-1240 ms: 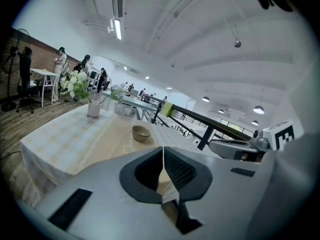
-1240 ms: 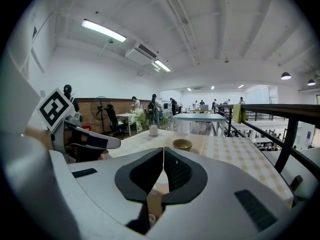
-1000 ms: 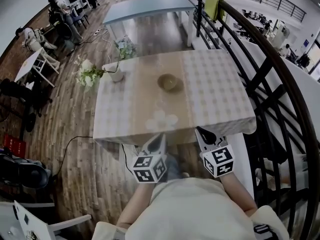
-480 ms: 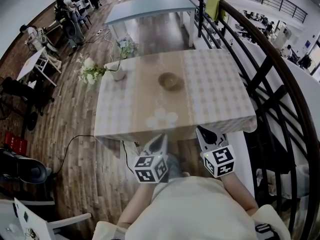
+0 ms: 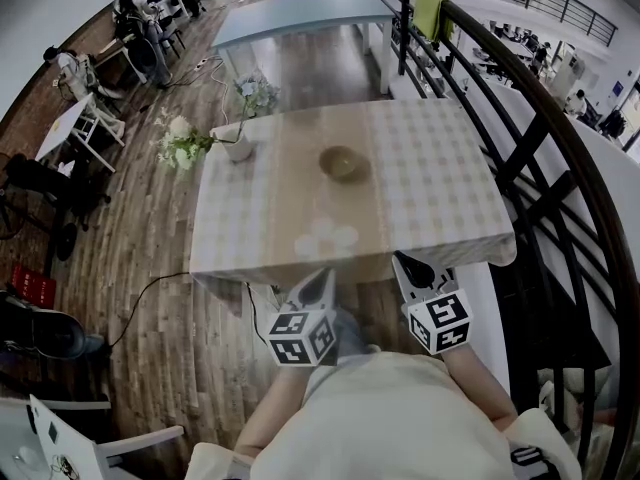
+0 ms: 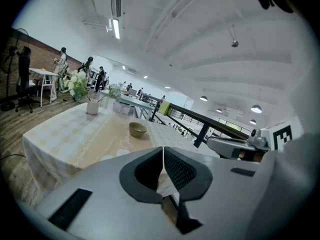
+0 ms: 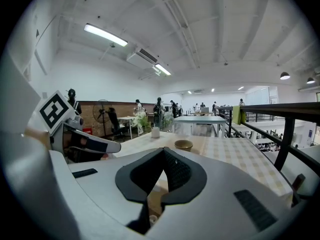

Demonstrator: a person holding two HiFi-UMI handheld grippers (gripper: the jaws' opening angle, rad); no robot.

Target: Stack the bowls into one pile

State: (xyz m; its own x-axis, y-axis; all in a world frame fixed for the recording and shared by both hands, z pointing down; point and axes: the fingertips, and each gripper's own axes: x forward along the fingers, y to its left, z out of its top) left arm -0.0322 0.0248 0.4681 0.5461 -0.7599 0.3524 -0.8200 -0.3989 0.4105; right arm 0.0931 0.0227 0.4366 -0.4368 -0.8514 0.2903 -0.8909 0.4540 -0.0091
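Standing at the near edge of the bench [image 5: 430,188], the person held the left gripper [image 5: 318,280] and right gripper [image 5: 408,266] pressed together and empty, seemingly idle, since the only bowl [image 5: 341,163] in sight sat mid-bench, well apart from both.

- One bowl [image 5: 342,163] is sitting on the checked table [image 5: 440,198], nearer its far edge; any others nested inside cannot be told.
- One white vase [image 5: 235,148] of flowers is standing at the table's far left corner.
- Two grippers are hovering off its near edge: the left gripper [image 5: 322,278] and the right gripper [image 5: 403,264].
- One blue table [image 5: 300,13] is standing beyond.
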